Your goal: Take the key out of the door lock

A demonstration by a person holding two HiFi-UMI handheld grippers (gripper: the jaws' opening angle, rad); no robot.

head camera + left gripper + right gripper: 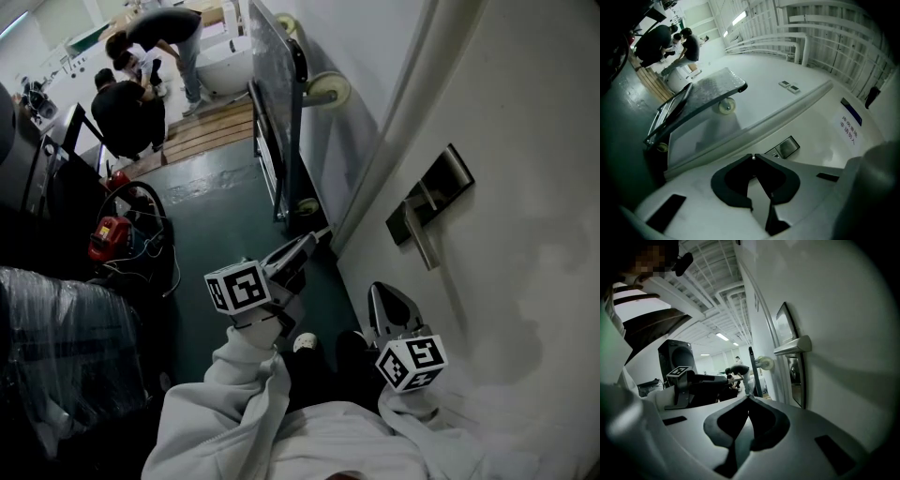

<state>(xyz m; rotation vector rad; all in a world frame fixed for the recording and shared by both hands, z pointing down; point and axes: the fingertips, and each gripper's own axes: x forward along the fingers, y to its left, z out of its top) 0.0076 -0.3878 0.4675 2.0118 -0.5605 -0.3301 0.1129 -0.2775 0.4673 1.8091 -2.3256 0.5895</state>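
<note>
While left gripper (753,157) and right gripper (749,397) hang clenched, apparently empty, near the handle (422,234), we judge it's approach; next: open one, align on the key, unseen here.

The pictures were dim and grey. Long bright ceiling lights (723,336) glowed far off. The flat white door (525,262) showed soft shadows. Both gripper views bent round, with dark corners.
</note>
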